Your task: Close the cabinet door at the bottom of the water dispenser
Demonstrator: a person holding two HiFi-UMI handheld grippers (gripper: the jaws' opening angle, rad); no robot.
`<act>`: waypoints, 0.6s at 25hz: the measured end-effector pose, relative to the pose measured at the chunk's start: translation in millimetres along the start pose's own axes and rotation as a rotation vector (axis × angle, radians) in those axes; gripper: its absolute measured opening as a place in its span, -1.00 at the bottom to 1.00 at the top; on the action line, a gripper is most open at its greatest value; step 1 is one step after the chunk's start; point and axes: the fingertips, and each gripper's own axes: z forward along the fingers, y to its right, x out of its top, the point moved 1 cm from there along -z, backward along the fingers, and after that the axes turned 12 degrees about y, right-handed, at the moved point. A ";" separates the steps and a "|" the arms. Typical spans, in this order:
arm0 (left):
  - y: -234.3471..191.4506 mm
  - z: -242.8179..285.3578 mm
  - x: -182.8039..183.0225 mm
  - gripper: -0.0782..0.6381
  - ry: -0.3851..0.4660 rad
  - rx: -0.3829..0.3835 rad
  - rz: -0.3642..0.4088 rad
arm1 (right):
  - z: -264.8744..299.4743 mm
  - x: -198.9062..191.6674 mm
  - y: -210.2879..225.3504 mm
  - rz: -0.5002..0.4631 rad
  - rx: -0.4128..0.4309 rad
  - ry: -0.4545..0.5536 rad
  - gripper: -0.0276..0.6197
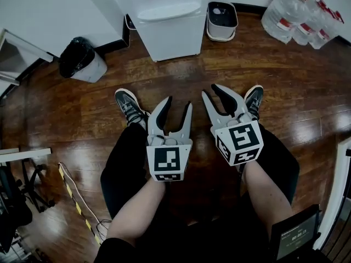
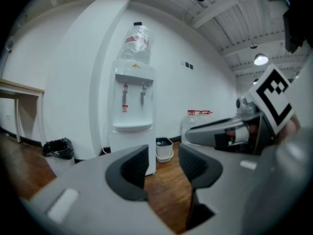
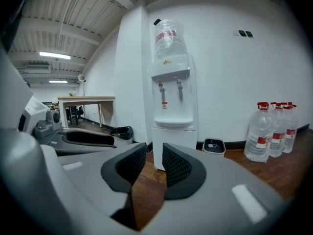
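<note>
Door (image 1: 170, 40) on the foot of the dispenser (image 3: 171, 92), which stands at the floor's (image 1: 181, 81) far edge against the wall. From here the door looks flush and already shut, though it is too small to be sure. It should be a light, stiff, smooth hinged panel. A push on its free edge would serve better than a pinch, and I cannot tell which side carries the hinges.

There is one dispenser with one door. One bin (image 1: 82, 59) sits toward the floor's far left, and one pail (image 1: 222, 21) is just beside the dispenser on its right. At least three bottles (image 1: 301, 15) stand in the far right corner.

There are two grippers, both well short of the door. The left gripper (image 1: 176, 111) has its jaws apart and empty. The right gripper (image 1: 210, 90) has a narrower gap, also with nothing in it.
</note>
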 end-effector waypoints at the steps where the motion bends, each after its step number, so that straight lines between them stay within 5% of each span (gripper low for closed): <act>1: 4.1 -8.9 0.9 -0.19 0.008 -0.009 0.005 | -7.6 0.2 -4.3 0.003 -0.001 0.004 -0.58; 11: 24.9 -61.7 -0.5 -0.19 0.028 -0.053 -0.087 | -59.0 -15.5 -40.6 -0.012 0.012 0.002 -0.59; 15: 24.5 -69.4 5.1 -0.19 0.047 -0.069 -0.053 | -64.9 -12.3 -48.1 -0.030 0.003 0.038 -0.64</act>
